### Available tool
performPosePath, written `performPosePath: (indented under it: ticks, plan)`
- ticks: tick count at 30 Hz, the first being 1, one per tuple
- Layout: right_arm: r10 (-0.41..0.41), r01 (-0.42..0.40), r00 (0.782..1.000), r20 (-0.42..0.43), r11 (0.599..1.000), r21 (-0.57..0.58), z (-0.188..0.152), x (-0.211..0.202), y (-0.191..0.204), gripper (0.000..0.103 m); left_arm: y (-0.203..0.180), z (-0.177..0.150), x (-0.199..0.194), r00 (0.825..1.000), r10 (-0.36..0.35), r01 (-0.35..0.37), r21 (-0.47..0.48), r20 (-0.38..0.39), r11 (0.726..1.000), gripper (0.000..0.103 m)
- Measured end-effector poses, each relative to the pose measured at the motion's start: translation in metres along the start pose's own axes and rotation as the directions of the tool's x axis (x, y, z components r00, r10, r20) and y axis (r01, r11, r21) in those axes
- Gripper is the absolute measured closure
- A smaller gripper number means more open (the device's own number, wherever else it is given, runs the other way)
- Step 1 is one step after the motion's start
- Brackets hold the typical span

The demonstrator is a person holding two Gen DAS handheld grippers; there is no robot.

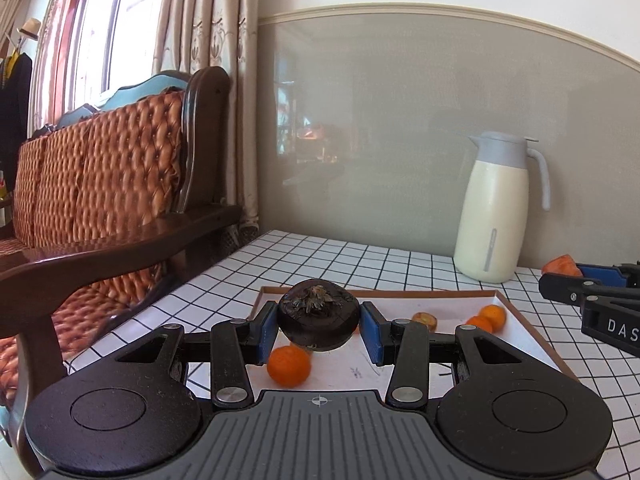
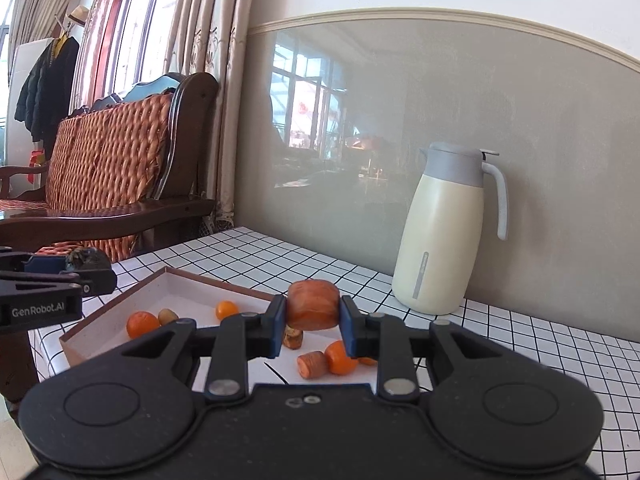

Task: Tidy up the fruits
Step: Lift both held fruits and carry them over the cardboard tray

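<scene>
Over the tray, left tool: the left tool (image 1: 319,330) grips a dark purple mangosteen (image 1: 319,318) between its blue pads, held above the near left part of the shallow tray (image 1: 516,312).
Over the tray, right tool: the right tool (image 2: 313,322) is clamped on an orange carrot chunk (image 2: 313,305), held clear above the tray floor.
Tray contents: small oranges, one (image 1: 289,365) just below the mangosteen, two more (image 1: 487,317) near the right wall.
Right wrist view only: a cut carrot piece (image 2: 311,363) lying on the tray floor touching an orange (image 2: 340,357), and a second brownish piece (image 2: 293,338) beneath the held chunk; a small greenish-brown fruit (image 2: 168,316) beside another orange (image 2: 142,324).
Left wrist view only: a halved fruit (image 1: 425,319) on the tray floor.
Bench: white grid-patterned bench (image 2: 520,344) with a cream thermos jug (image 2: 444,232) standing at the back against the wall, well apart from both tools.
</scene>
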State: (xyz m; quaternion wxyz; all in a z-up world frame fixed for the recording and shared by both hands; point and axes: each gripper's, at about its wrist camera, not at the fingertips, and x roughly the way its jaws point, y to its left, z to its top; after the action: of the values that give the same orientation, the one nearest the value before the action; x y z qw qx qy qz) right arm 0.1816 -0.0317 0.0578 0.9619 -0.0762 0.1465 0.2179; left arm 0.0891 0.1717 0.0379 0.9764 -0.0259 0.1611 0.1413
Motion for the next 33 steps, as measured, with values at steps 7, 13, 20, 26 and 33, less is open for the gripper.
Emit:
performPosePath:
  ticks: [7, 13, 20, 26, 33]
  plan:
    - [-0.012, 0.012, 1.0, -0.025, 1.0, 0.007, 0.0, 0.018, -0.001, 0.084, 0.003, 0.007, 0.018, 1.0, -0.005, 0.005, -0.015, -0.003, 1.0, 0.059]
    - [-0.036, 0.037, 0.999, -0.022, 0.999, 0.015, 0.007, 0.035, -0.012, 0.084, 0.006, 0.009, 0.033, 1.0, -0.005, 0.005, -0.013, -0.01, 1.0, 0.059]
    - [-0.029, 0.029, 0.998, -0.048, 0.999, 0.013, 0.01, 0.056, -0.015, 0.083, 0.007, 0.013, 0.058, 0.999, -0.002, 0.001, -0.009, -0.036, 1.0, 0.059]
    - [-0.009, 0.012, 0.995, -0.095, 1.0, 0.026, 0.01, 0.078, -0.015, 0.083, 0.004, 0.014, 0.084, 0.997, -0.008, 0.008, 0.004, -0.074, 1.0, 0.059]
    - [0.002, 0.005, 0.989, -0.148, 0.999, 0.046, 0.007, 0.103, -0.022, 0.083, 0.003, 0.011, 0.112, 0.994, -0.002, 0.002, 0.001, -0.111, 1.0, 0.059]
